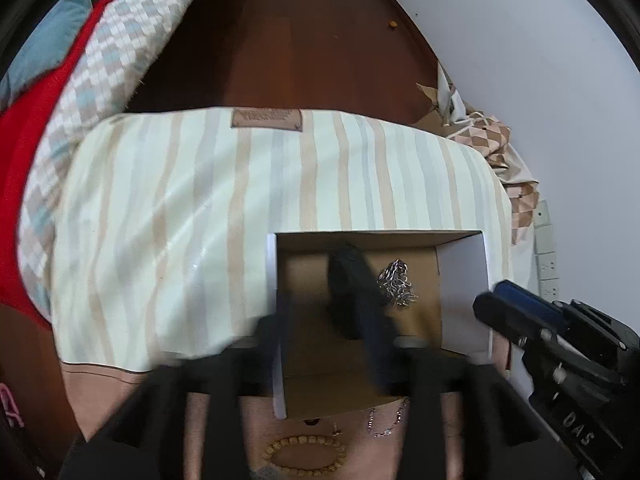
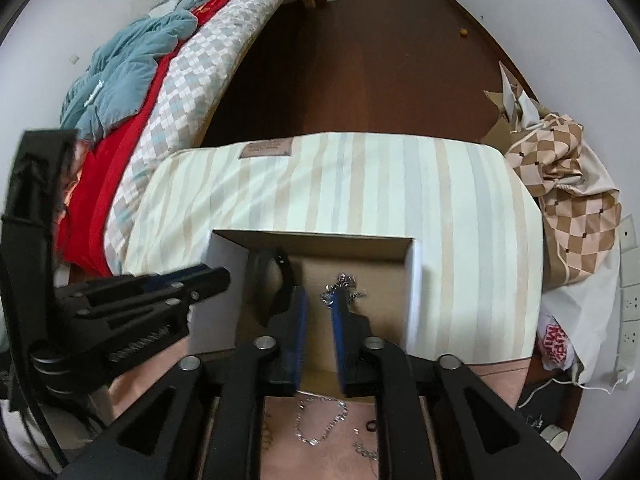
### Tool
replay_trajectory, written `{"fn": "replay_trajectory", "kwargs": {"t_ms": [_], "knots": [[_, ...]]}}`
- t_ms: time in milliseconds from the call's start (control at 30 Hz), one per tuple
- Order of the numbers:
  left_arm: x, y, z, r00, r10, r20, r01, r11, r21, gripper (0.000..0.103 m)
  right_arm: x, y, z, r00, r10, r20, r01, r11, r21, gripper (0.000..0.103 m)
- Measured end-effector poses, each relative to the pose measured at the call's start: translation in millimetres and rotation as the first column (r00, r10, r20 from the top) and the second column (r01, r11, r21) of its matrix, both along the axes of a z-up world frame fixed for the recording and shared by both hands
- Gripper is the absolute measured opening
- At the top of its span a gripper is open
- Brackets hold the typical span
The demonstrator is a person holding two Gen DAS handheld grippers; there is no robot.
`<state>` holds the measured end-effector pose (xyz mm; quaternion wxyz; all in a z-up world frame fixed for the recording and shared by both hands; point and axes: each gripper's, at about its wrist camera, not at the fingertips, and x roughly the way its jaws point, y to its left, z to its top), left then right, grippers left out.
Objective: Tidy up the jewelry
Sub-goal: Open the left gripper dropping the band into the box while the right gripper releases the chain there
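Item: open cardboard box [image 2: 414, 280] with white outer walls and a brown floor, sitting at the near edge of a striped cushion [image 2: 360, 184] — cream, tan and pale grey bands, with a brown label patch [image 2: 266, 148] at its far edge.

Contents of the box: a tangled silver chain [image 1: 396, 282] lying on the floor toward the right side in the left wrist view; a black strap-like piece [image 2: 280, 276] is lying toward the box's left wall in the right wrist view.

Outside the box, on the pinkish surface [image 2: 320, 420] nearer the cameras: a beaded bracelet [image 1: 306, 456] of tan beads, a loose silver chain [image 2: 320, 420], and a small dark ring [image 2: 372, 426].

Left gripper [image 1: 316, 292]: hanging over the box, blurred; its jaws are standing apart, with nothing pressed between them.

Right gripper [image 2: 318, 316]: pointing down into the box — its blue-padded jaws are standing a little apart, the tangled chain lying just past their tips; whether a pad is touching it is not clear.

Surroundings: a bed with a checked quilt [image 2: 192, 80], red blanket [image 2: 116, 184] and teal cover [image 2: 128, 60]; dark wooden floor [image 2: 360, 60]; a checked bag [image 2: 568, 184] against the wall.
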<state>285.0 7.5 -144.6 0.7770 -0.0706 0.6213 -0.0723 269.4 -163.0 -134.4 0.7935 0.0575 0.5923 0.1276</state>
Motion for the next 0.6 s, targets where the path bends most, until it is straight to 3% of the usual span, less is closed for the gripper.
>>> {"fn": "replay_trajectory", "kwargs": {"t_ms": [33,200,300,400,600], "knots": [[-1,1,4,1.000,0.006,0.017,-0.006,1.000,0.008,0.074,-2,-3,-1,1.000,-0.007,0.000,0.007,1.000,-0.012,0.041],[-11,4,25,0.994,0.011,0.105,-0.022,0.994,0.109,0.078,-18,-19,4,0.998,-0.054,0.024,0.055,0.995,-0.084,0.054],[-23,7,30,0.988,0.013,0.156,-0.040,0.985,0.166,0.101,-30,-24,0,0.997,-0.071,0.037,0.076,0.983,-0.170,0.076],[-35,8,26,0.986,0.011,0.168,-0.046,0.977,0.210,0.102,-40,-25,-6,0.995,-0.084,0.045,0.091,0.974,-0.206,0.098],[-56,13,18,0.983,0.034,0.179,-0.080,0.964,0.254,0.102,-52,-17,-14,0.995,-0.082,0.060,0.094,0.964,-0.247,0.101]]}}
